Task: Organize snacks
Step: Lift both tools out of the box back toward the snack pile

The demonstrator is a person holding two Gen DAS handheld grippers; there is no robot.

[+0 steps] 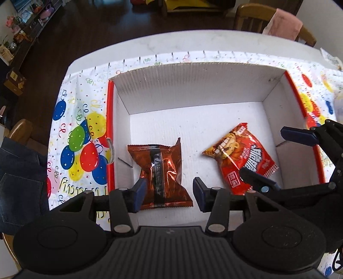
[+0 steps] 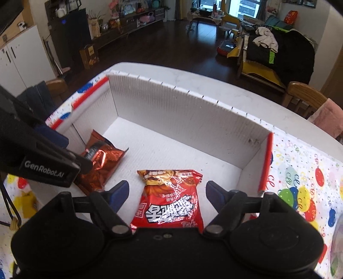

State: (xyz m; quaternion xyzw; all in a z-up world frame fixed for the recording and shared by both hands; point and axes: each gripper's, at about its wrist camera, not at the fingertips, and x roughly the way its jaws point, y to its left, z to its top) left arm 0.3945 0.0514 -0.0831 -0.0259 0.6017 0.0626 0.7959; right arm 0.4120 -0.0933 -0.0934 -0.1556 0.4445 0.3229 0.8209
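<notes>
A white corrugated box (image 1: 193, 85) with red rims stands on the table. Two snack packets lie flat on its floor. The glossy brown packet (image 1: 163, 171) is on the left, between the fingers of my left gripper (image 1: 169, 193). That gripper is open and points steeply down; its left pad overlaps the packet's edge and its right pad stands apart. The red packet (image 2: 169, 201) lies on the right between the wide-open fingers of my right gripper (image 2: 167, 193), with a gap on both sides. The right gripper (image 1: 276, 156) also shows over the red packet (image 1: 242, 154). The brown packet (image 2: 100, 163) sits partly behind the left gripper's body.
A balloon-print cloth (image 1: 81, 139) covers the white table (image 1: 171, 43) under the box (image 2: 182, 111). Wooden chairs (image 1: 253, 17) stand at the far side, one with a pink cloth (image 1: 285, 23). Jeans (image 1: 19, 176) hang at the left. Dark floor lies beyond the table.
</notes>
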